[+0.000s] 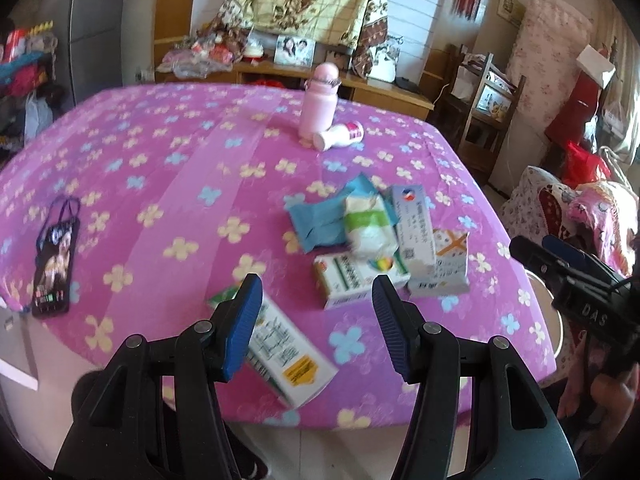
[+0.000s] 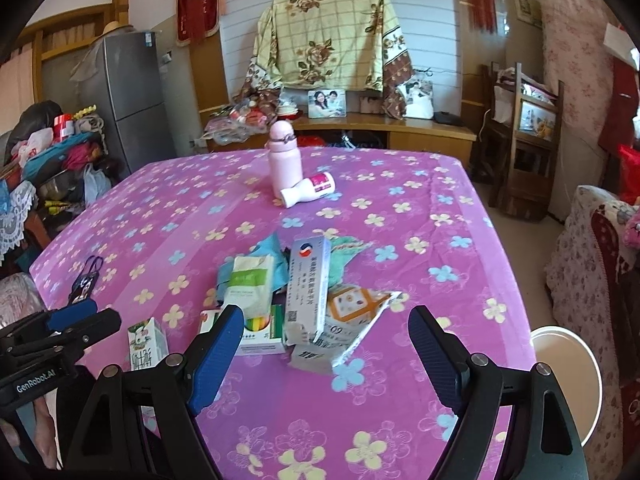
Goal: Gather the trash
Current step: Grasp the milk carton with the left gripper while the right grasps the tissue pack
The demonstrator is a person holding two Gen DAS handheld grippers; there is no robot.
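Note:
A pile of trash lies on the pink flowered table point(image 1: 160, 168): a blue wrapper point(image 1: 316, 220), a green-and-white packet point(image 1: 370, 226), a tall grey-white box point(image 1: 414, 228), a green medicine box point(image 1: 356, 280) and an orange snack bag point(image 1: 450, 260). A milk carton point(image 1: 284, 352) lies nearest, just under my open left gripper point(image 1: 316, 328). In the right wrist view, my open right gripper point(image 2: 326, 356) hovers just in front of the pile: the tall box point(image 2: 310, 284), the snack bag point(image 2: 352, 316), the packet point(image 2: 250, 284). The carton point(image 2: 146, 344) is at left.
A pink flask point(image 2: 282, 162) and a toppled white bottle point(image 2: 308, 192) stand mid-table. A phone case point(image 1: 54, 268) lies at the left edge. A white bin point(image 2: 568, 376) sits beside the table's right edge. A sofa, chairs and a fridge surround the table.

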